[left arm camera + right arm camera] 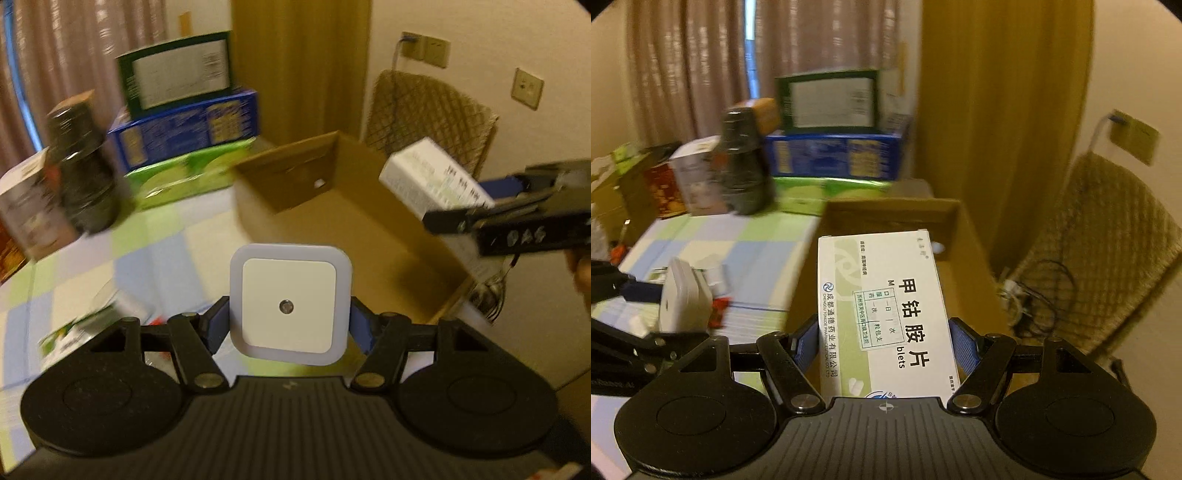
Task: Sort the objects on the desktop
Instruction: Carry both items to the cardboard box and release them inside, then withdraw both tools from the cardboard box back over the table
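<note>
My left gripper [290,325] is shut on a square white night light [290,308] with a small round sensor, held in the air above the checked tablecloth [155,243]. My right gripper [882,341] is shut on a white and green medicine box [886,314] with printed characters. An open brown cardboard box [354,225] stands ahead of both grippers. In the left wrist view the right gripper [491,206] carries the medicine box [428,173] over the cardboard box's right side. In the right wrist view the night light [685,299] shows at the left in the left gripper.
At the back of the table stand a dark bottle [81,166], a silvery carton [29,206] and stacked green, blue and lime boxes [184,122]. Small packets [88,332] lie on the cloth near me. A woven chair [428,110] stands behind the cardboard box, by a curtain [993,110].
</note>
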